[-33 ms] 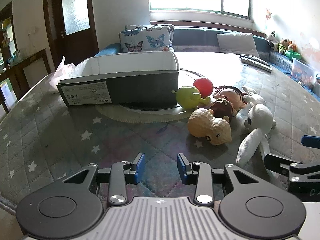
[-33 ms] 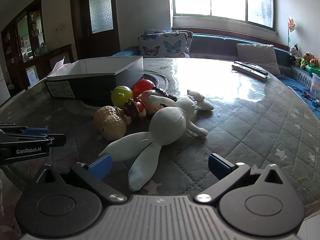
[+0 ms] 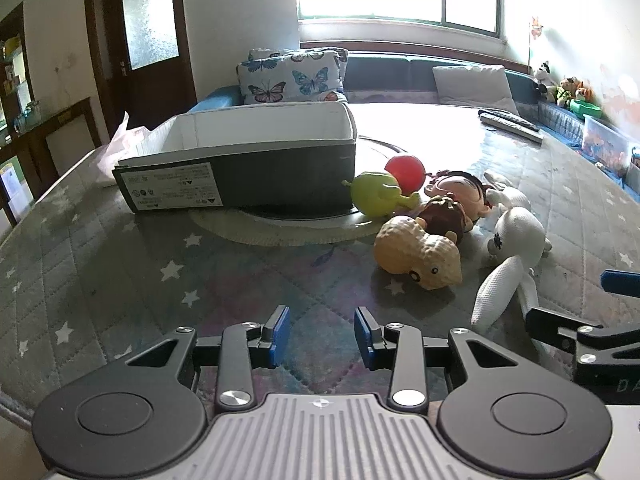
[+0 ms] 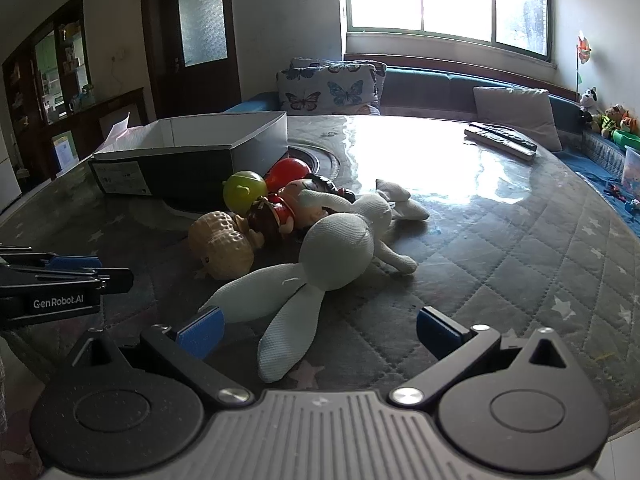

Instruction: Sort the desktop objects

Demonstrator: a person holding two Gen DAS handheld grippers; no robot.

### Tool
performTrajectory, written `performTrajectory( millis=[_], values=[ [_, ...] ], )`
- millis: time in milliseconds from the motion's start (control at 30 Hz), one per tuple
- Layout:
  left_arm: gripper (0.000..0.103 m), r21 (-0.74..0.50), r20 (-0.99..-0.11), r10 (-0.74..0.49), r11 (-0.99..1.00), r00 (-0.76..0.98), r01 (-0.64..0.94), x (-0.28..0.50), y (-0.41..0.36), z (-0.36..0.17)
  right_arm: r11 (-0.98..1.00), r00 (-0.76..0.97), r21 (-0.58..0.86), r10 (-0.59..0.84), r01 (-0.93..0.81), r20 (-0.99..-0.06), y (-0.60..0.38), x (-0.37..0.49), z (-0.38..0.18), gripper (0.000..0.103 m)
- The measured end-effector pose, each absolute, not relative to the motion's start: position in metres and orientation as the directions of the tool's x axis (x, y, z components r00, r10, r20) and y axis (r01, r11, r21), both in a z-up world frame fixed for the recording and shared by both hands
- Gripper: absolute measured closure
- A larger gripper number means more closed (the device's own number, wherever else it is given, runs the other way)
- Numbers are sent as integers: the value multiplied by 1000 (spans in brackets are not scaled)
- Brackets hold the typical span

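A pile of toys lies on the quilted table: a white plush rabbit (image 4: 336,256), a tan peanut-shaped toy (image 3: 416,254), a brown-haired doll (image 3: 452,204), a green toy (image 3: 374,194) and a red ball (image 3: 406,168). An open grey box (image 3: 248,172) with a white inside stands left of them. My left gripper (image 3: 322,336) is open and empty, low over the table, short of the toys. My right gripper (image 4: 318,328) is wide open and empty, its fingers either side of the rabbit's long ears (image 4: 288,332).
Two remote controls (image 4: 500,140) lie at the far right of the table. A round mat (image 3: 280,228) lies under the box. A sofa with butterfly cushions (image 3: 292,80) runs behind the table. The left gripper shows at the left edge of the right wrist view (image 4: 56,280).
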State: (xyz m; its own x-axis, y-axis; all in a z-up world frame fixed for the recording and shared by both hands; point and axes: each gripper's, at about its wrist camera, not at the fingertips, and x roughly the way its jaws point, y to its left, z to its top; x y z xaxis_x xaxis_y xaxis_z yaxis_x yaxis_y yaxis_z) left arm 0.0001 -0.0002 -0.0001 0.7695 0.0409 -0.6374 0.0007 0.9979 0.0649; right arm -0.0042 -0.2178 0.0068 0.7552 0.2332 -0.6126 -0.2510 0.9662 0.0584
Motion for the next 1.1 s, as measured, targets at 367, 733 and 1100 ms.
performTrajectory(
  millis=[367, 733, 1100],
  values=[
    [64, 64, -665, 39, 998, 746, 5, 3, -3, -2, 967, 754, 53, 229, -250, -616, -214, -1, 6, 0],
    [64, 52, -677, 31, 999, 736, 6, 6, -4, -2, 964, 741, 75, 245, -255, -625, -205, -3, 3, 0],
    [64, 43, -682, 25, 999, 731, 6, 13, -3, 0, 964, 737, 89, 249, -250, -628, -198, -3, 5, 0]
  ],
)
